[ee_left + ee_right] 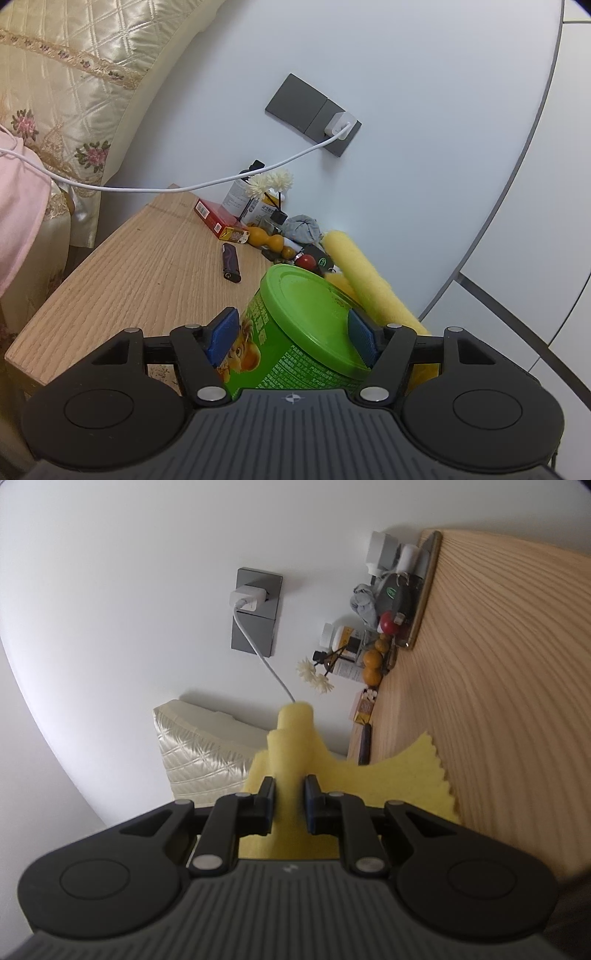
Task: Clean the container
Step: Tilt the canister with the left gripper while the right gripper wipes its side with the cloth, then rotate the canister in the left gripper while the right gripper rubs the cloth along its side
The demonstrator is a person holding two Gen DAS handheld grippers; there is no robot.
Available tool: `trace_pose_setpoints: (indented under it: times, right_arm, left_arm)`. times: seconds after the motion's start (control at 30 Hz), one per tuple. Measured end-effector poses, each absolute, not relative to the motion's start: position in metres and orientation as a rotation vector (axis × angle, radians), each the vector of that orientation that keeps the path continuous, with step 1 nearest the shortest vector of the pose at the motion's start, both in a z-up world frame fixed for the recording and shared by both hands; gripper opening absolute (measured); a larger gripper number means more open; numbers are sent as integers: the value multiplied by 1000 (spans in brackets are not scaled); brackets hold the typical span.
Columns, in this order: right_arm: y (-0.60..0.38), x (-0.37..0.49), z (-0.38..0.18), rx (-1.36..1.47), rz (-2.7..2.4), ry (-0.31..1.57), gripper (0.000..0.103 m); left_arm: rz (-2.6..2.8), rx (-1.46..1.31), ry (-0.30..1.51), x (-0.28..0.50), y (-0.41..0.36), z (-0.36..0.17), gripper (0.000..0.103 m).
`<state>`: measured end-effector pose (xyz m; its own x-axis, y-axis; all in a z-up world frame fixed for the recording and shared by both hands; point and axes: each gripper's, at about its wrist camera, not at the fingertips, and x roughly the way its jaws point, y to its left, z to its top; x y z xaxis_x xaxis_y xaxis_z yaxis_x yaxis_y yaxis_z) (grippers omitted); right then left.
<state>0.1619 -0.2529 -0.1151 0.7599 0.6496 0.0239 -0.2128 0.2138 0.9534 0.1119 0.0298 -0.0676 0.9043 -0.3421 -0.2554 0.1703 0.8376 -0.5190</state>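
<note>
Fingers point(360, 332) of the left gripper point(291, 334) clamp the green snack canister point(295, 332) by its sides, lid on, tilted above the bench's point(147, 266) near edge, likely to steady it for wiping. Right gripper point(290, 799) pinches a folded yellow cloth point(291, 738), held just beside the canister's far side. Clutter crowds the bench's wall edge; the wood toward the bed point(55, 92) lies open for moving.

Green can point(295, 332) between the left hand-held gripper's pads: printed white script, too small to read, beside a cartoon lion. Barcode on red box point(218, 218) farther ahead on bench point(129, 277). Green round logo on dark key fob point(393, 592), unreadable.
</note>
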Motion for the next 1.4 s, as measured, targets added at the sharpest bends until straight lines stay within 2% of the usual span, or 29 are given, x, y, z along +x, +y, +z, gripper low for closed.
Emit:
trace_pose_setpoints:
  times: [0.57, 0.73, 1.4]
  right_arm:
    - [-243, 172, -106, 1124, 619, 404, 17]
    - [-240, 175, -106, 1098, 618, 397, 23]
    - [-240, 161, -102, 1070, 595, 407, 20]
  left_arm:
    - [-296, -554, 336, 99, 38, -60, 73]
    - [-285, -574, 368, 91, 31, -59, 72]
    - [-216, -546, 356, 107, 24, -64, 69]
